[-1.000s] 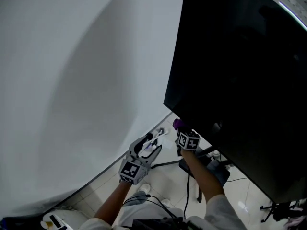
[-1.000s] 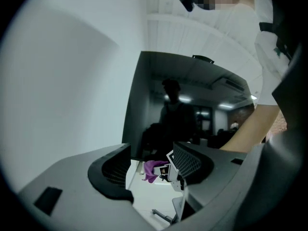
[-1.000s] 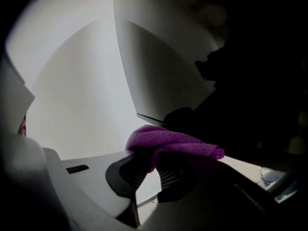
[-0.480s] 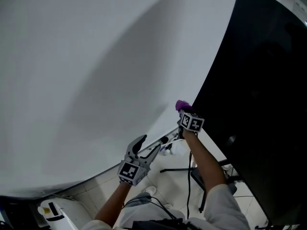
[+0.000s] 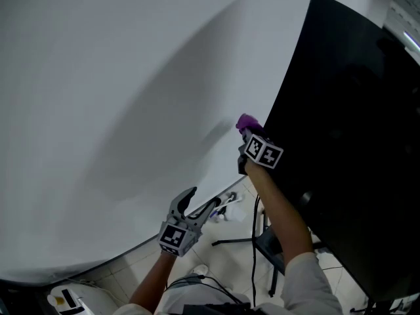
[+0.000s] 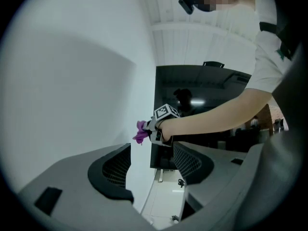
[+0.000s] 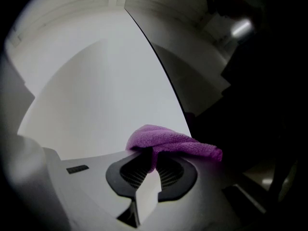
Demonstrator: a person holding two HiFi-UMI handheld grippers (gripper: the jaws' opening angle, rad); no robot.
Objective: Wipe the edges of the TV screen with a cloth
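So the purple cloth point(image 7: 168, 141) is bunched up right at the left edge of the TV screen point(image 5: 354, 130), roughly halfway along that edge in the head view. From the right gripper view, the fold drapes over the jaw tips and overlaps the dark border where it meets the white wall point(image 5: 118, 97). It looks pressed against the edge, though I can't swear to actual contact.

My right hand-held gripper point(image 5: 250, 134) is clenched on the cloth. The jaws are together with a strip of the fabric pinched between them and the rest mushrooming out on top. Its marker cube sits just below the cloth, with the forearm running down from there along the screen.

The screen itself is off, just black, with some ceiling lights reflected in it.

My left hand-held gripper point(image 5: 205, 201) is way lower and off to the left, well apart from the TV. The jaws are spread and there's nothing between them. Its own view looks between them at the right hand, the cloth and the screen beyond.

Below that is a pale tiled floor point(image 5: 223, 261), with a black stand point(image 5: 244, 240) and a cable on it, under the TV.
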